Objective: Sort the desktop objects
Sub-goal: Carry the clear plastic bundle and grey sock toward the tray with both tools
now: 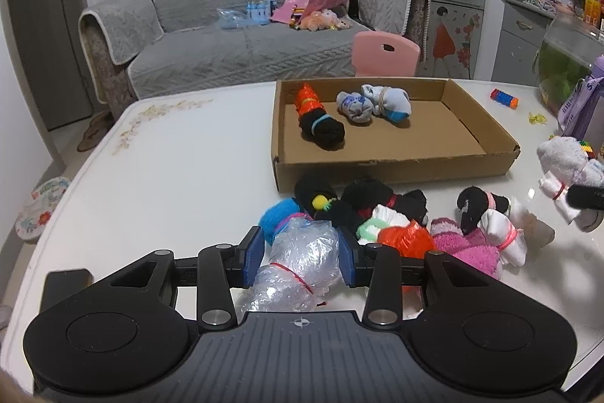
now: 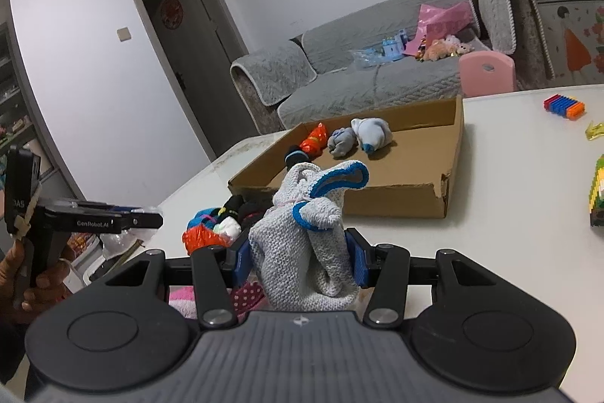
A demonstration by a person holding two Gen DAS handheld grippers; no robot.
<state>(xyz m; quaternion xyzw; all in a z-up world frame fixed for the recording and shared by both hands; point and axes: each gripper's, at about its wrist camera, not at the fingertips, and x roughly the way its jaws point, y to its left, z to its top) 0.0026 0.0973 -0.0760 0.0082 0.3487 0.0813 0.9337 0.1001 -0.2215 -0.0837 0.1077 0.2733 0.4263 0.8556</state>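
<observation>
A shallow cardboard box (image 1: pixel 392 163) (image 2: pixel 396 203) sits on the white table and holds an orange-and-black bundle (image 1: pixel 317 118) and two grey-blue sock bundles (image 1: pixel 373 104). A pile of bundled socks and bags (image 1: pixel 377 214) lies in front of the box. My left gripper (image 1: pixel 300 257) has its blue pads on both sides of a clear plastic bag bundle (image 1: pixel 298 263) tied with red band, resting on the table. My right gripper (image 2: pixel 300 261) is shut on a grey knitted sock bundle with blue trim (image 2: pixel 305 233), held above the table short of the box.
An orange-and-blue block toy (image 1: pixel 504 98) (image 2: pixel 564 106) and a small yellow piece (image 1: pixel 536 118) lie right of the box. A purple bottle (image 1: pixel 589 101) and a fish tank (image 1: pixel 566 63) stand at the right edge. A pink chair (image 1: pixel 385 53) and grey sofa (image 1: pixel 226 40) are behind the table.
</observation>
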